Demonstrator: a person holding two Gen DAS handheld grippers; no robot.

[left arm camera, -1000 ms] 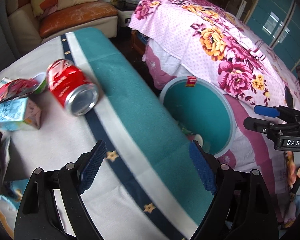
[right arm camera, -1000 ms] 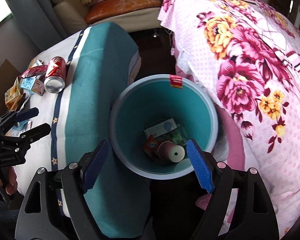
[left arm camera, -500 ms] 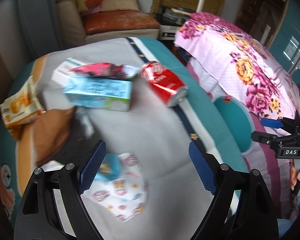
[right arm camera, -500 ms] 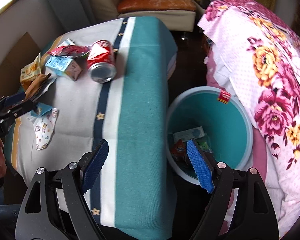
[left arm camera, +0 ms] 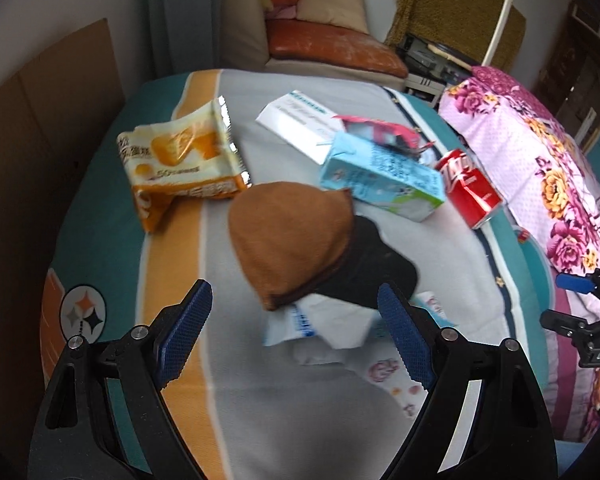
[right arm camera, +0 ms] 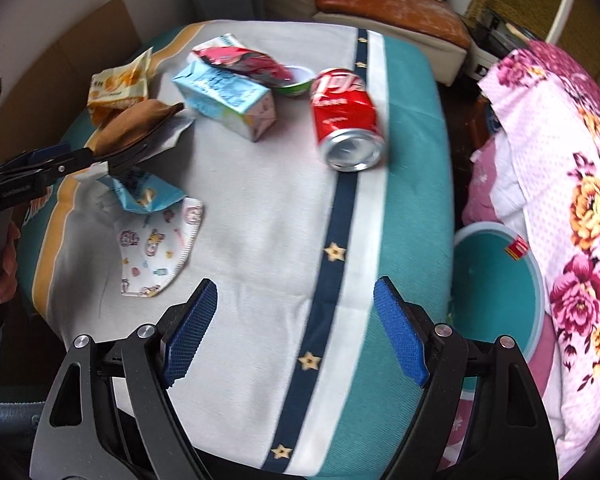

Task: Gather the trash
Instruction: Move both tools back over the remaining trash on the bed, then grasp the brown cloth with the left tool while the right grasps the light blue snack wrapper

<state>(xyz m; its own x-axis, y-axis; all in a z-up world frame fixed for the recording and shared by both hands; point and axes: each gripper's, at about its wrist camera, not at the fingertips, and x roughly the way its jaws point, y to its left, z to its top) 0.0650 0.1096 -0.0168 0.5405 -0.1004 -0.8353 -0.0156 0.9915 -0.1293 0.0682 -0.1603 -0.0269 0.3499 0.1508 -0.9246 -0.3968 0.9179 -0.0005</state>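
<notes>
Trash lies on a cloth-covered table (right arm camera: 260, 208): a red soda can (right arm camera: 346, 124) on its side, a light blue carton (right arm camera: 228, 98), a yellow snack bag (left arm camera: 180, 160), a red wrapper (right arm camera: 240, 60), a brown and black sock (left arm camera: 296, 240), a patterned face mask (right arm camera: 160, 256) and a blue wrapper (right arm camera: 144, 192). My left gripper (left arm camera: 296, 328) is open, hovering just in front of the sock. My right gripper (right arm camera: 296, 328) is open over the table's near edge, well short of the can. The teal bin (right arm camera: 496, 288) stands on the floor to the right.
A bed with a pink floral cover (right arm camera: 572, 160) borders the bin on the right. A sofa with orange cushions (left arm camera: 332, 48) stands behind the table. Brown cardboard (left arm camera: 40, 120) leans at the left wall. A hand (right arm camera: 4, 264) holds the left gripper's handle.
Both grippers have swung left, away from the bin and over the table. The left one now faces the sock and snack bag; the right one now faces the can and mask.
</notes>
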